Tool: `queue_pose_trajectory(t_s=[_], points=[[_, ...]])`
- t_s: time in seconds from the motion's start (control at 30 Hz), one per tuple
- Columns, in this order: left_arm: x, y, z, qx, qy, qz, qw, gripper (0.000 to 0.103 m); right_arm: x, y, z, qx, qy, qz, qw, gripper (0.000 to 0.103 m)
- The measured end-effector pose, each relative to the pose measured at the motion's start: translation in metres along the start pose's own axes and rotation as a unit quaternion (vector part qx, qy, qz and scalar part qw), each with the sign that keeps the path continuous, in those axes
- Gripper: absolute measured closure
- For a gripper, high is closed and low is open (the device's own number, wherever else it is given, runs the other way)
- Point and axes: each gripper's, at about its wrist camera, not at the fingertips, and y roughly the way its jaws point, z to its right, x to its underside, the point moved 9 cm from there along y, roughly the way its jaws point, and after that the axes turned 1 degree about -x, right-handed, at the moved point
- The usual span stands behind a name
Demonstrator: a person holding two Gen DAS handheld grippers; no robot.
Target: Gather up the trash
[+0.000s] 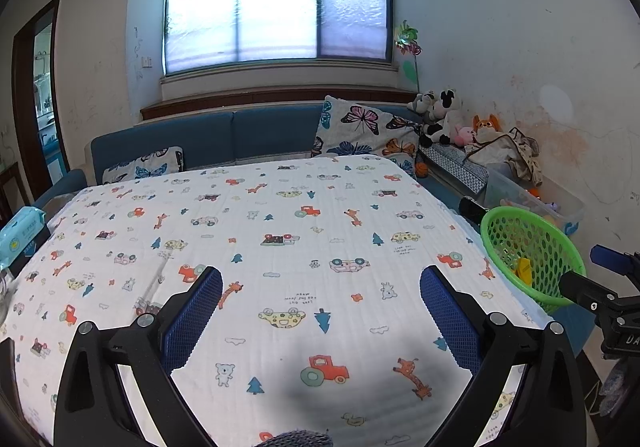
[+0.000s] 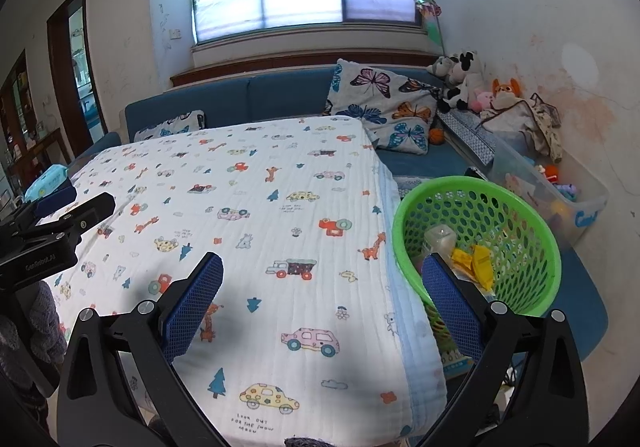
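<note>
A green mesh basket [image 2: 520,215] stands off the table's right edge; it also shows in the left wrist view [image 1: 532,247]. Inside it lie yellow wrappers [image 2: 476,261] and a pale crumpled piece [image 2: 440,239]. My left gripper [image 1: 320,279] is open and empty above the patterned tablecloth [image 1: 256,231]. My right gripper [image 2: 322,267] is open and empty over the table's right edge, its right finger in front of the basket. The right gripper shows at the right of the left wrist view [image 1: 600,287], the left gripper at the left of the right wrist view [image 2: 60,223].
A blue wet-wipe pack [image 1: 20,231] lies at the table's left edge. A blue sofa [image 1: 224,135] with butterfly pillows [image 1: 368,131] stands behind the table. Plush toys [image 1: 444,119], cloths and a clear storage bin [image 2: 560,187] fill the right corner.
</note>
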Motion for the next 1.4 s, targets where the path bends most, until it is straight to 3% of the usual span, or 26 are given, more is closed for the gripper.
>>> queue_pose_trajectory(t_s=[1.4], points=[[0.0064,0.0012,0.0071,0.005,0.002,0.001,1.0000,0.007,-0.0003,-0.0004,-0.0039,-0.005,0.001,0.003,1.000,0.004]])
